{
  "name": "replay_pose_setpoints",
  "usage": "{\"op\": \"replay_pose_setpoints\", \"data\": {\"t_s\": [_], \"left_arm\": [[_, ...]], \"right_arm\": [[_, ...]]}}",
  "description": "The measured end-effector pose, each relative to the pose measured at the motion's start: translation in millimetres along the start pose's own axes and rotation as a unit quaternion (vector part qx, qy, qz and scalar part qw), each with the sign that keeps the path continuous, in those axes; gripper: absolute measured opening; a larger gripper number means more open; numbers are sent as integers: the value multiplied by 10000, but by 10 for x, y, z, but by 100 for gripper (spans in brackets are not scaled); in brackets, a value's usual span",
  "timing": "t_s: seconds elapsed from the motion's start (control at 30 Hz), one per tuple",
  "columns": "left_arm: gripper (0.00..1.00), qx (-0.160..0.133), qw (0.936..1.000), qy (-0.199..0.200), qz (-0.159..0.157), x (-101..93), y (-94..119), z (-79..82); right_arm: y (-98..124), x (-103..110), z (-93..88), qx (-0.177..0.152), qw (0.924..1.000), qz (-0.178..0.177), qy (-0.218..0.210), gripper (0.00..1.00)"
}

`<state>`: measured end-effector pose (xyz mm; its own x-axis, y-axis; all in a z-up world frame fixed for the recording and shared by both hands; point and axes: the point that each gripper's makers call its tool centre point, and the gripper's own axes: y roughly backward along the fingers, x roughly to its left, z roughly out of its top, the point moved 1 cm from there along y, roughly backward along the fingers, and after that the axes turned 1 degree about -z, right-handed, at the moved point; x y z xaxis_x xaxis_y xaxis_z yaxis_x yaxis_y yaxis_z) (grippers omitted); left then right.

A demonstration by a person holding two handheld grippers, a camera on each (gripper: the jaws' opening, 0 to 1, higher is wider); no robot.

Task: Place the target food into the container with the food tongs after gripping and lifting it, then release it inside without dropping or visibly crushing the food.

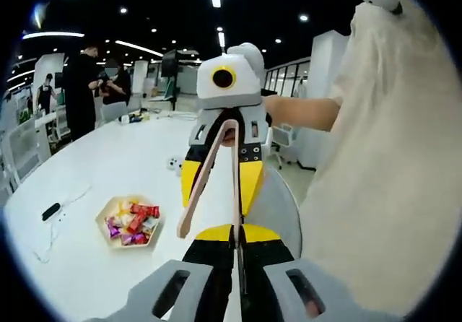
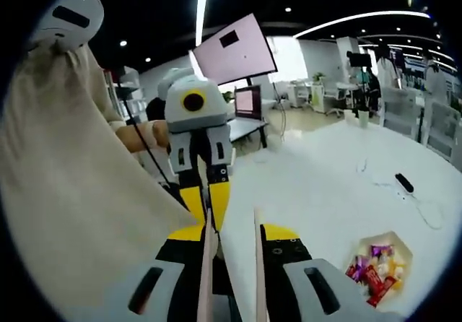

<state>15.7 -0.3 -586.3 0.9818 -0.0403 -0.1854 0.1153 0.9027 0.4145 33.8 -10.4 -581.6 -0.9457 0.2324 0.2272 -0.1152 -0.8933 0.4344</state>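
On the white tabletop (image 1: 108, 163), at eight o'clock, a hexagonal tray (image 1: 131, 221) holds foil-wrapped candies (image 1: 134, 219); both hand-held grippers (image 1: 238, 264) (image 2: 231, 264) clamp wooden tongs (image 1: 209, 174).

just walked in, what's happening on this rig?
A person in a cream top holds a hand-held gripper in each hand, the two facing each other above a white table. The pinkish-beige food tongs run between them: the left hand-held gripper is at one end, the right hand-held gripper at the other. It looks like a handover or regrip. The hexagonal wooden tray of wrapped candies sits untouched on the table. No food has been picked up yet.
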Motion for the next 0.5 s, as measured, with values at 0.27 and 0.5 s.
{"op": "replay_pose_setpoints", "data": {"t_s": [0.27,0.5], "left_arm": [[0,157,9998,-71,26,42,-46,-74],[0,301,9995,-34,56,103,-47,-149]], "right_arm": [[64,-71,-118,152,9998,-133,-20,28],[201,-161,-241,204,9987,-447,-141,27]]}}
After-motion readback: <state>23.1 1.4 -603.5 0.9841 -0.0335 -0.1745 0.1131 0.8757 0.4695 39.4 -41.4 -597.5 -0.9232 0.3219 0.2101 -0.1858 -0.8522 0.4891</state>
